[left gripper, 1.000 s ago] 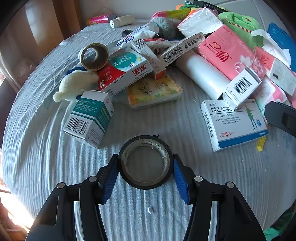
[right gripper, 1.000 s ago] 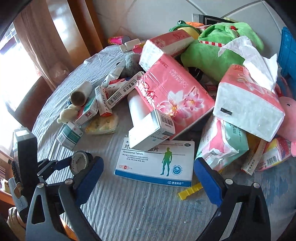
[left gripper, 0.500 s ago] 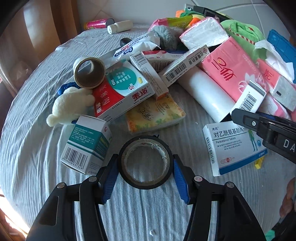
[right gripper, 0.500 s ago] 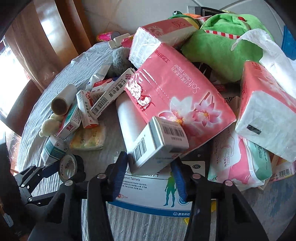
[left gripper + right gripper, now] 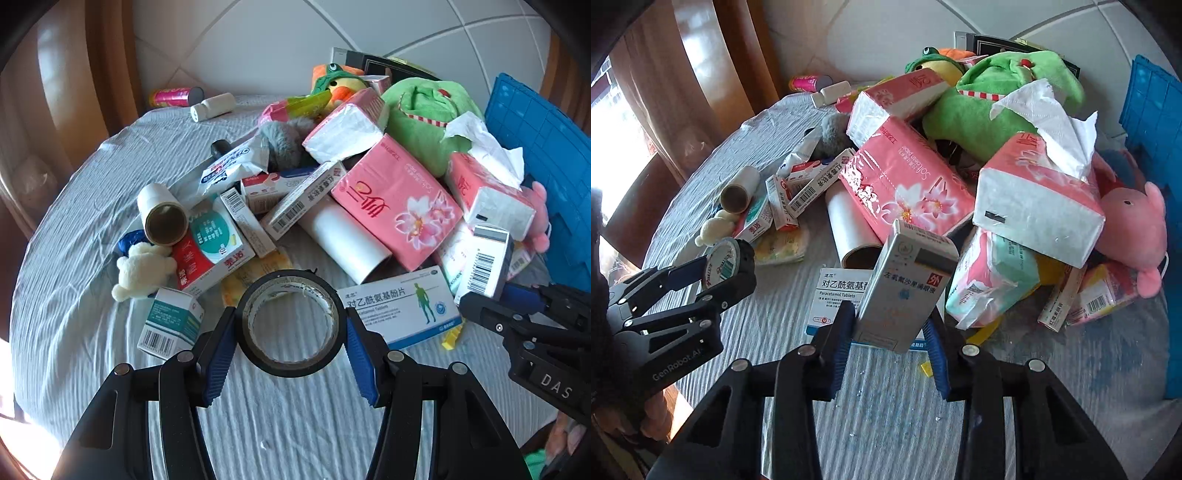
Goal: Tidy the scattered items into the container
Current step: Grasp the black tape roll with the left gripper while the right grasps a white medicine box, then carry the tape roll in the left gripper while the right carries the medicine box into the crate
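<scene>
My left gripper (image 5: 291, 328) is shut on a black tape roll (image 5: 291, 370) and holds it above the grey cloth. Its ring lies flat between the blue pads. From the right wrist view the same tape roll (image 5: 727, 258) shows at the left. My right gripper (image 5: 888, 325) has a grey-white medicine box (image 5: 908, 280) between its pads; the jaws are closing on it. The box stands upright, clear of the pile. This medicine box (image 5: 487, 262) also shows at the right of the left wrist view. A blue crate (image 5: 546, 155) stands at the far right.
A heap covers the round table (image 5: 74, 258): pink tissue packs (image 5: 395, 199), a green plush (image 5: 421, 118), a white roll (image 5: 343, 240), a paracetamol box (image 5: 399, 310), a cardboard tube (image 5: 162, 218), a teal box (image 5: 170, 325) and a pink plush (image 5: 1130, 229).
My right gripper moved in from open, shut on the medicine box and lifted it off the white roll. My left gripper rose with the tape roll.
</scene>
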The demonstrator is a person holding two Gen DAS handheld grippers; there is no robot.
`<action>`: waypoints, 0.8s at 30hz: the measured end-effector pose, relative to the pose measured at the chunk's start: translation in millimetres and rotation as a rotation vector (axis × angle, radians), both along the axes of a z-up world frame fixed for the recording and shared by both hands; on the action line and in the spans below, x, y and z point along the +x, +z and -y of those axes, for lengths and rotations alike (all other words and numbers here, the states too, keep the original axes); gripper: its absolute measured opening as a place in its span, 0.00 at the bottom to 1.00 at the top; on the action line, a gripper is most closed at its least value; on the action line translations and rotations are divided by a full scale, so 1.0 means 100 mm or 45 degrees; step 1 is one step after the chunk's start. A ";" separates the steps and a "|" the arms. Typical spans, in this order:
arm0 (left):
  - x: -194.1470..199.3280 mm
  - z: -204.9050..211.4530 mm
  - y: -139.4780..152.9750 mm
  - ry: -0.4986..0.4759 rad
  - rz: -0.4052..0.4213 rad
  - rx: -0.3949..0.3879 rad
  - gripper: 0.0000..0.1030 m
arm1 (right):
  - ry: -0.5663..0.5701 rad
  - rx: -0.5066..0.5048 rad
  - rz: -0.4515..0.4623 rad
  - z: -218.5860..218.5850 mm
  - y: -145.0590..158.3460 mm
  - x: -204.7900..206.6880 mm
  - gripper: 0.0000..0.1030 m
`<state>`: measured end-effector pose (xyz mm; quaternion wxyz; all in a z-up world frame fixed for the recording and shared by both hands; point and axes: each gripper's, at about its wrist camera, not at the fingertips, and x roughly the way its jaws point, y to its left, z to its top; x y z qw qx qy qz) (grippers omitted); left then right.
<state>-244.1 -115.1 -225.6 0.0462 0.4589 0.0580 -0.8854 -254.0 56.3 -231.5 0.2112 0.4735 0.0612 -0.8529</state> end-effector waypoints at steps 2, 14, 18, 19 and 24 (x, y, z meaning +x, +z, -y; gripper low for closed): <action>0.02 -0.10 0.11 -0.030 -0.029 -0.002 0.54 | -0.022 -0.003 -0.043 -0.09 0.16 0.05 0.36; -0.03 -0.74 1.10 -0.260 -0.304 -0.037 0.54 | -0.226 -0.014 -0.350 -0.73 1.25 0.41 0.36; -0.02 -1.18 1.42 -0.342 -0.396 -0.037 0.54 | -0.306 -0.012 -0.471 -1.16 1.64 0.53 0.36; -0.03 -1.31 1.50 -0.363 -0.415 -0.041 0.54 | -0.327 -0.012 -0.501 -1.29 1.73 0.57 0.36; -0.08 -2.07 1.87 -0.452 -0.528 -0.062 0.54 | -0.419 -0.005 -0.639 -2.07 2.12 0.68 0.36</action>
